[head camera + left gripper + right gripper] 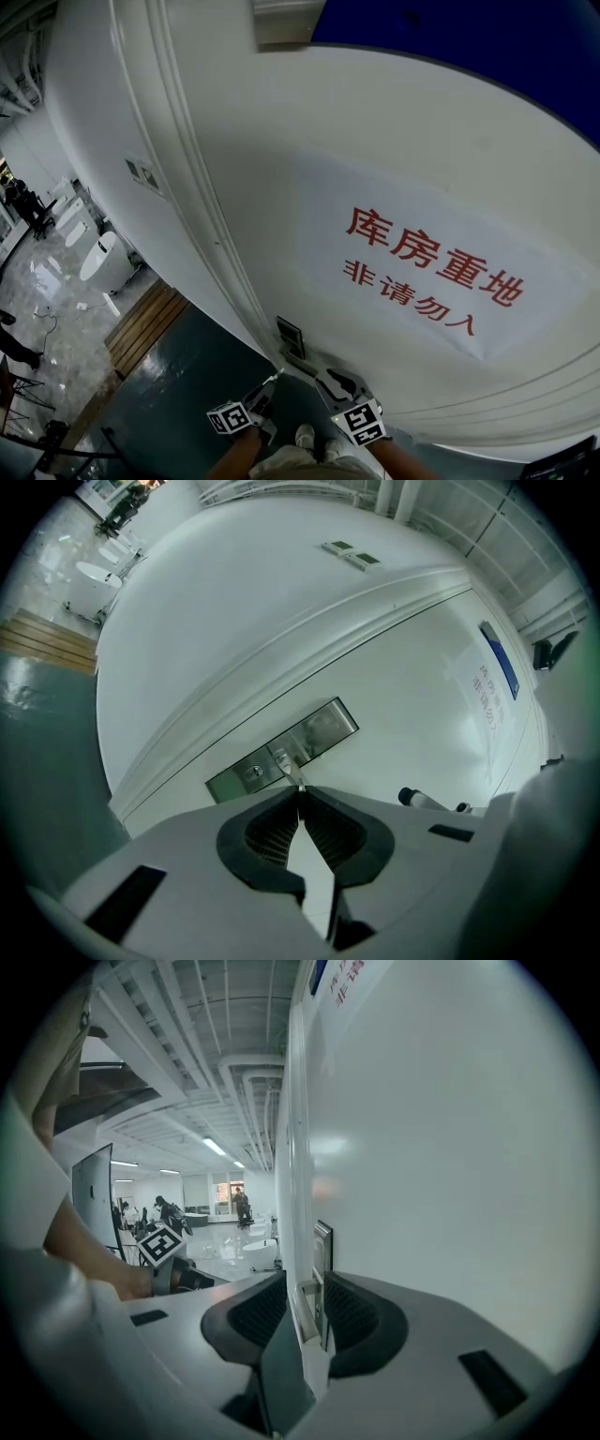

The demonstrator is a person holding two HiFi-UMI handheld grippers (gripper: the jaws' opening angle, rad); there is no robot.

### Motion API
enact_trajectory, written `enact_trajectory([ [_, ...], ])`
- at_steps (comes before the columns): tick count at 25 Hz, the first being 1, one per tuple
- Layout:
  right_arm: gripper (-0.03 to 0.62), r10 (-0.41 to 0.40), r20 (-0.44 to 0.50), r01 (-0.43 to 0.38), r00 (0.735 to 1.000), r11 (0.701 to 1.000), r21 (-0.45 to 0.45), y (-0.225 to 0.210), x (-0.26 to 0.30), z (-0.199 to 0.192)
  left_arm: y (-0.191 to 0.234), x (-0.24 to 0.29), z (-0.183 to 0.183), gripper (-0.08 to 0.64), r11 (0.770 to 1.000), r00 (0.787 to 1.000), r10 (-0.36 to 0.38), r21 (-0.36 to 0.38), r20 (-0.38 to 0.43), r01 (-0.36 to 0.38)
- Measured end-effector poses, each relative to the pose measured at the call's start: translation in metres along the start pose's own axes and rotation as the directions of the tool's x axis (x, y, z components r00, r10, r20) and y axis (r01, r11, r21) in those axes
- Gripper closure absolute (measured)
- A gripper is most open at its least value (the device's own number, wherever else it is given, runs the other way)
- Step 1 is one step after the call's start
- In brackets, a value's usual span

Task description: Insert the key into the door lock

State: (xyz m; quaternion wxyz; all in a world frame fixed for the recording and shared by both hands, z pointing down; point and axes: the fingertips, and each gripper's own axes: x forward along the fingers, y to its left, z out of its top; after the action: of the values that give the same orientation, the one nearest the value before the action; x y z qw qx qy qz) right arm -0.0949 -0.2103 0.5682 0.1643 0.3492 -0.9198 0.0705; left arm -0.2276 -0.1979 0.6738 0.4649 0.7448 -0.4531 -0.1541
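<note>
Brushed steel forms the long rectangular lock plate (319,728) on the smooth white door (412,686). The left hand-held gripper (300,794) is clamped shut on the key (300,787), whose thin metal tip points at the plate, near the round keyhole (253,772). The right hand-held gripper (305,1283) stands open, its ribbed black pads either side of the door handle (309,1312).

In the left gripper view only a sliver of metal, probably the key (300,786), pokes past the left gripper's (300,796) closed tips; the rest is buried between the pads. The keyhole in the lock plate (323,728), centre frame, is too small to make out. In the right gripper view, lower centre, the door handle (306,1309) stands between the right gripper's (306,1282) pads, contact unclear. The head view's bottom edge cuts off the left forearm (234,461) and right forearm (405,459).
</note>
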Motion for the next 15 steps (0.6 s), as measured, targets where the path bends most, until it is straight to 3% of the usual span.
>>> enact_trajectory([
  [11,0.471,-0.056,0.034,0.056,0.998,0.998,0.001,-0.009,0.031,0.014,0.041,0.024,0.011,0.529,0.996,0.999,-0.039,-0.085,-0.033,0.036],
  [15,0.471,-0.072,0.036,0.072,0.997,0.997,0.018,-0.009,0.034,0.008,0.048,0.031,0.010,0.528,0.987,0.998,-0.060,-0.151,-0.021,0.056],
])
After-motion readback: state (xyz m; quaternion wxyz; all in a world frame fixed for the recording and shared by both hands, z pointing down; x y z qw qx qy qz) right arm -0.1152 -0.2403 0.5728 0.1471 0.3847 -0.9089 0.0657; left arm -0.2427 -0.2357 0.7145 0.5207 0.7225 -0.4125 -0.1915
